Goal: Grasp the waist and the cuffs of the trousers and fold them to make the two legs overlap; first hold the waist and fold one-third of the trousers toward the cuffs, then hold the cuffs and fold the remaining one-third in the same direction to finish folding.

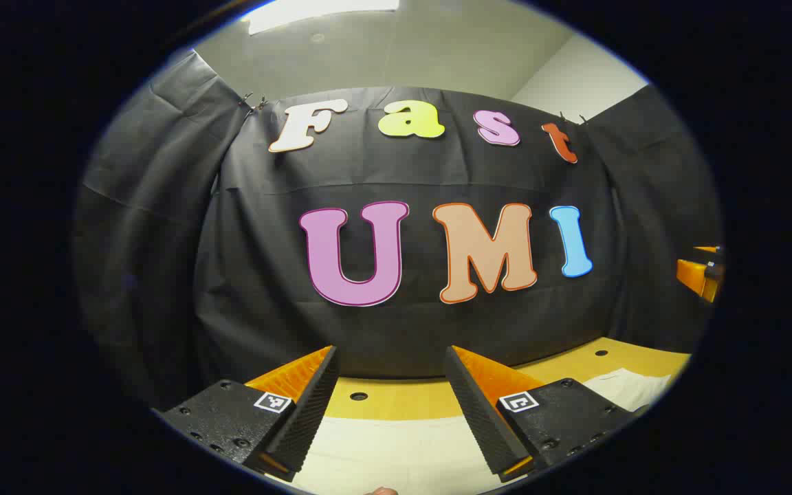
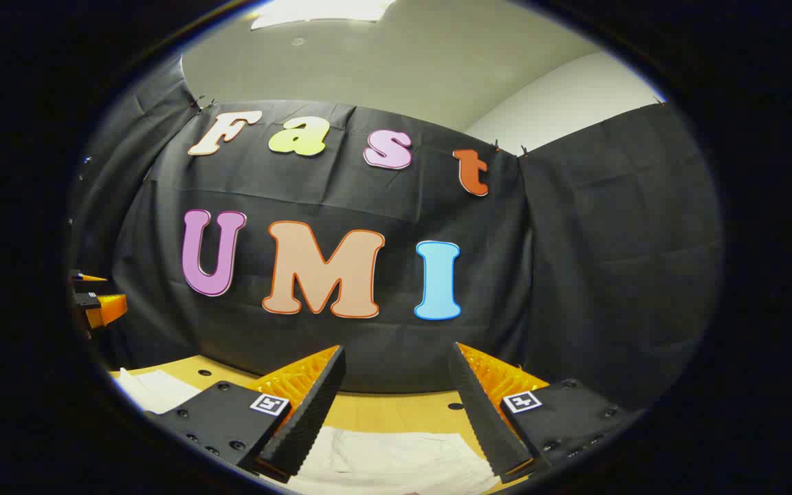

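Pale cream trousers (image 1: 396,447) lie flat on the wooden table (image 1: 403,402), seen low in the left gripper view between the fingers, with more cloth at the right edge. My left gripper (image 1: 390,357) is open, held above the cloth, nothing between its fingers. In the right gripper view the trousers (image 2: 396,454) lie below my right gripper (image 2: 396,354), which is also open and holds nothing. Another patch of the trousers shows at the lower left there. The other gripper's tips show far off at each view's side: the right gripper (image 1: 702,271) and the left gripper (image 2: 97,299).
The table has small round holes (image 1: 359,397) near its far edge. The black cloth wall stands close behind the table (image 2: 368,409) and wraps both sides. A light ceiling is above.
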A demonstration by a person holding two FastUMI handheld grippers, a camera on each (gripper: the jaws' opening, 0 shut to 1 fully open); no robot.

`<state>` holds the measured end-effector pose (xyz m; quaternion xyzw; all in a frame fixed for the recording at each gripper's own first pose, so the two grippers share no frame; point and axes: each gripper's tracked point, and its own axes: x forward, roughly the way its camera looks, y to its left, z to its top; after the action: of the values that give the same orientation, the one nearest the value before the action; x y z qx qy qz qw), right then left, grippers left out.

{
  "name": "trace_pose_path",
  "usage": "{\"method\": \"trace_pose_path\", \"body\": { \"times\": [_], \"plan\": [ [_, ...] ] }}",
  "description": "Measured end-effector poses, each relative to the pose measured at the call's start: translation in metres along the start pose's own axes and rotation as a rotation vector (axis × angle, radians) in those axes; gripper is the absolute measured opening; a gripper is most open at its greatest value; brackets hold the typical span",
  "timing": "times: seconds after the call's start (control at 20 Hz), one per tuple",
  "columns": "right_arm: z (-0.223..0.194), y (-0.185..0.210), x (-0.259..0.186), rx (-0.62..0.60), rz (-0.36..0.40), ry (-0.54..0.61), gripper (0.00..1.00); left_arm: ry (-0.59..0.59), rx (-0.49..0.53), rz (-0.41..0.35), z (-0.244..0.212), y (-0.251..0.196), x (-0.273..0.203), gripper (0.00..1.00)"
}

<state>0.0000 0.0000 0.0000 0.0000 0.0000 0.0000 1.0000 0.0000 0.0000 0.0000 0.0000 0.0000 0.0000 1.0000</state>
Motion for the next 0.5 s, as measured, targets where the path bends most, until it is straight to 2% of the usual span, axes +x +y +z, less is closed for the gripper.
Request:
{"method": "trace_pose_path", "body": {
  "times": [0.2,0.5],
  "plan": [
    [0.001,-0.003,0.011,0.016,0.008,0.000,0.97,-0.001,-0.007,0.020,0.001,0.003,-0.002,0.93],
    [-0.006,0.017,0.015,0.007,0.065,0.002,0.97,0.001,0.014,0.050,0.001,0.006,-0.007,0.93]
  ]
}}
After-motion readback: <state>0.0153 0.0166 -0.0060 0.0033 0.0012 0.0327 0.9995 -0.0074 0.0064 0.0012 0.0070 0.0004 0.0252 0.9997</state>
